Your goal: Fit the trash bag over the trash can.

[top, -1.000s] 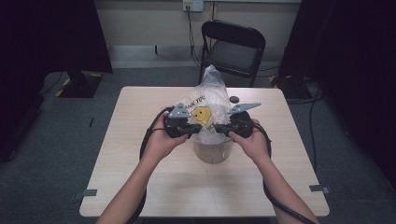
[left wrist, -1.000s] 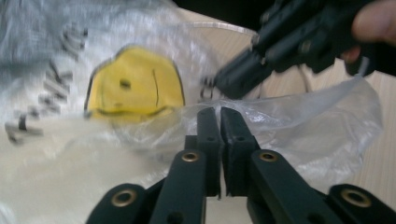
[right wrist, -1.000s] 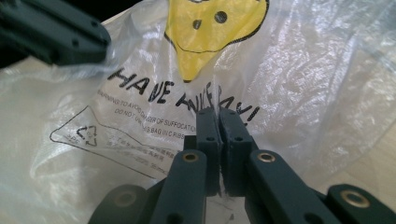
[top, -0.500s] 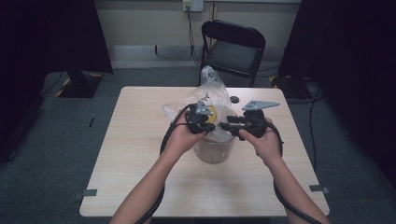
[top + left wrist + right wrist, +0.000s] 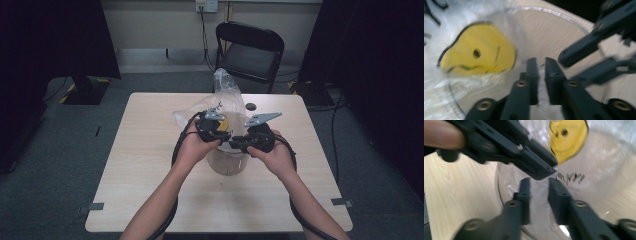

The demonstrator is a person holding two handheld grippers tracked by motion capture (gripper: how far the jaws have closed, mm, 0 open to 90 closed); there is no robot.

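Observation:
A clear plastic bag (image 5: 226, 92) with a yellow smiley face (image 5: 479, 50) sits in a clear round container (image 5: 227, 164) at the middle of the table. Both grippers hover over the container's mouth, tips almost meeting. My left gripper (image 5: 541, 63) has just been opening; its jaws stand a narrow gap apart with bag film low between them. My right gripper (image 5: 539, 183) has just been closing; a gap still shows, with crumpled film in it. The left gripper's fingers (image 5: 534, 162) cross just above the right one's tips. In the high view the left gripper (image 5: 225, 136) faces the right gripper (image 5: 236, 144).
The light wooden table (image 5: 150, 165) has bare room on all sides of the container. A small dark object (image 5: 250, 106) lies behind the bag. A black folding chair (image 5: 250, 52) stands beyond the far edge. Cables trail from both grippers along the forearms.
My left hand has moved right, up to the right gripper over the container. The right hand has stayed about where it was. The bag's top now leans back behind the grippers.

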